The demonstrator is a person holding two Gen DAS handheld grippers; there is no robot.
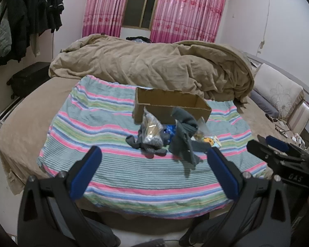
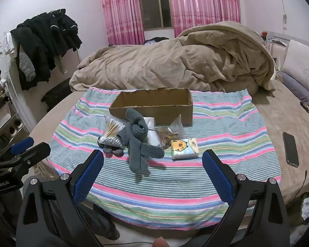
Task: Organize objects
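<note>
Grey socks [image 2: 137,142] well ahead of both grippers' spread, empty fingers [image 2: 88,175] (cardboard box [image 2: 152,103] behind).

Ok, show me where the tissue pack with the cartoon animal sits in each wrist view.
Left wrist view: tissue pack, right of centre, mostly hidden behind the grey knit garment, only a sliver showing.
Right wrist view: tissue pack, near centre, in full view on the striped blanket, right of the garment.
Shared landmark: the open cardboard box just behind the pile.
</note>
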